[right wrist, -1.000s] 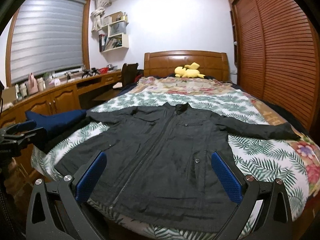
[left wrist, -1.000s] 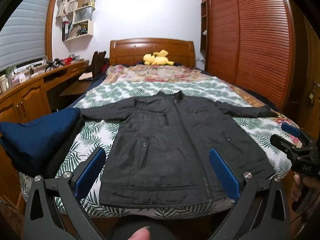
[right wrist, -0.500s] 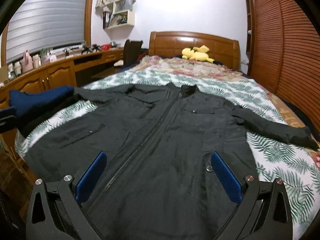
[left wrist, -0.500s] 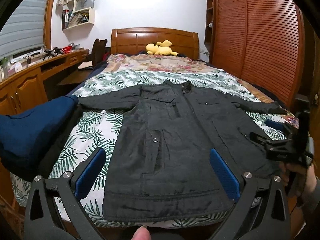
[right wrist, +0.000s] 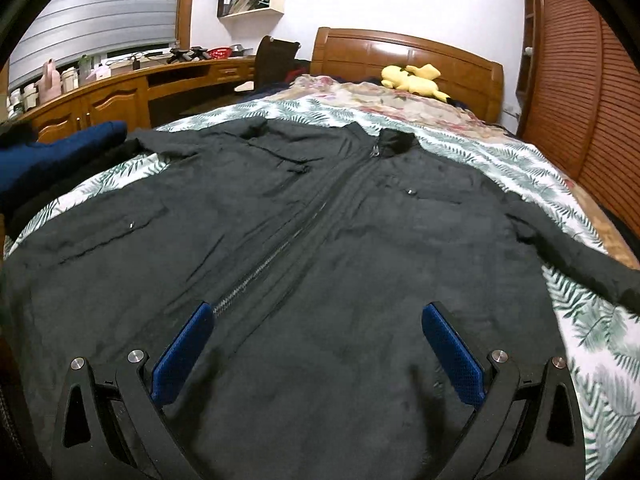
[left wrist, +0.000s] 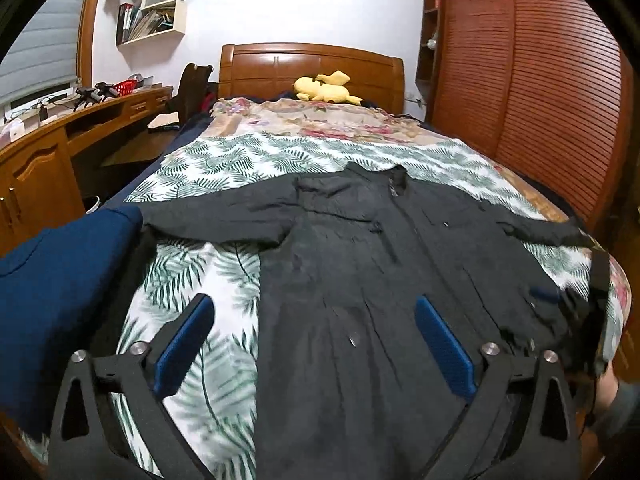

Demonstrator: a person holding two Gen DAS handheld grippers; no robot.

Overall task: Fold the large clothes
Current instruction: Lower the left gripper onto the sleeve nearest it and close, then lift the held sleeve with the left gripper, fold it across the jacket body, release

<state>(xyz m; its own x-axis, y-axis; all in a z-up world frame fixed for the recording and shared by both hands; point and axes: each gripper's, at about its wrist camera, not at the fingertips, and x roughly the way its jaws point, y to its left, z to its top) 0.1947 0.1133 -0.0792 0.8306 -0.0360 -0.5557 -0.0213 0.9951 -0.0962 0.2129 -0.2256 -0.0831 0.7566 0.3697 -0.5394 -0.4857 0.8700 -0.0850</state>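
Observation:
A large black zip jacket [left wrist: 360, 280] lies front up with its sleeves spread on the leaf-print bed sheet [left wrist: 192, 264]. My left gripper [left wrist: 312, 304] hovers low over its left front panel and edge. Its jaws are wide and closing, the cloth lies under them, and the pads press on nothing. In the right wrist view the jacket [right wrist: 320, 220] fills the frame. My right gripper [right wrist: 317, 310] stands open just above the lower front, right of the zip. One of its blue pads [left wrist: 543, 293] shows blurred at the jacket's right side.
A folded navy garment [left wrist: 60, 280] lies on the bed's left edge by the jacket's left sleeve. A yellow plush toy [left wrist: 324, 88] sits at the headboard. A wooden desk [left wrist: 40, 160] runs along the left, slatted wardrobe doors [left wrist: 540, 100] along the right.
Both grippers have come forward and down toward the jacket, which now looks much larger. The right gripper has slid in over the lower right front.

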